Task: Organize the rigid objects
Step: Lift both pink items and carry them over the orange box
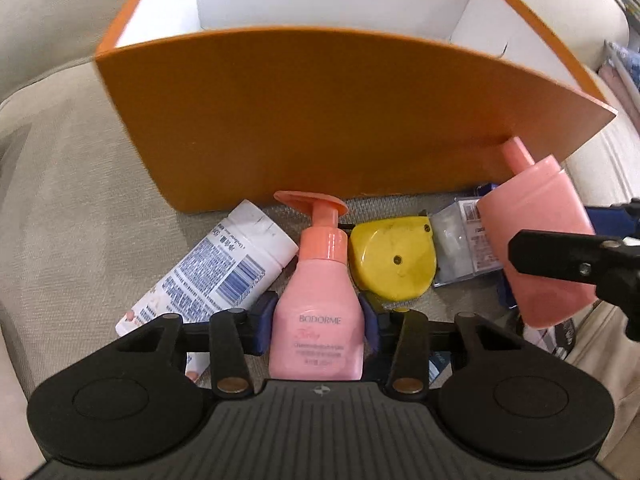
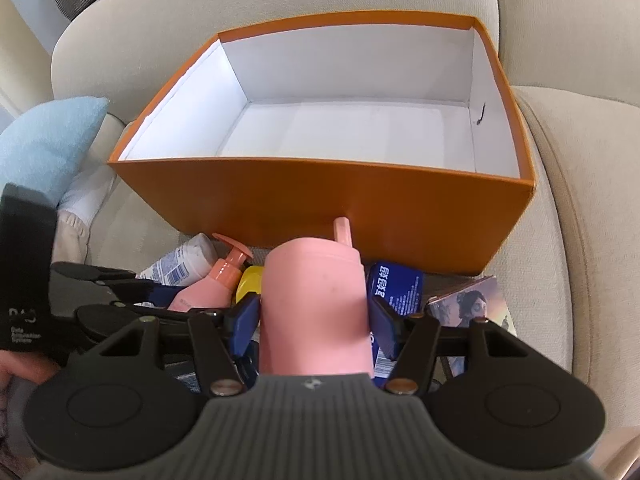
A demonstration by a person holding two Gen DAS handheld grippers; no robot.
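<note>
Box (image 2: 320,208): matt orange card, smooth white paper inside. Pump bottle (image 1: 316,320) and flask (image 2: 316,312): smooth pink plastic, slight sheen. Tape measure (image 1: 394,258): glossy yellow plastic (one metal screw). White bottle (image 1: 224,264): matt, printed label. Couch (image 1: 72,208): rough woven beige cloth. Gripper bodies: matt black plastic, ribbed.

Two pink bottles (image 1: 318,312) (image 1: 536,240), one white bottle (image 1: 224,264), one yellow tape measure (image 1: 394,258), one orange box (image 2: 328,208), one blue pack (image 2: 396,288), one clear case (image 1: 460,248), one picture card (image 2: 468,308)
</note>
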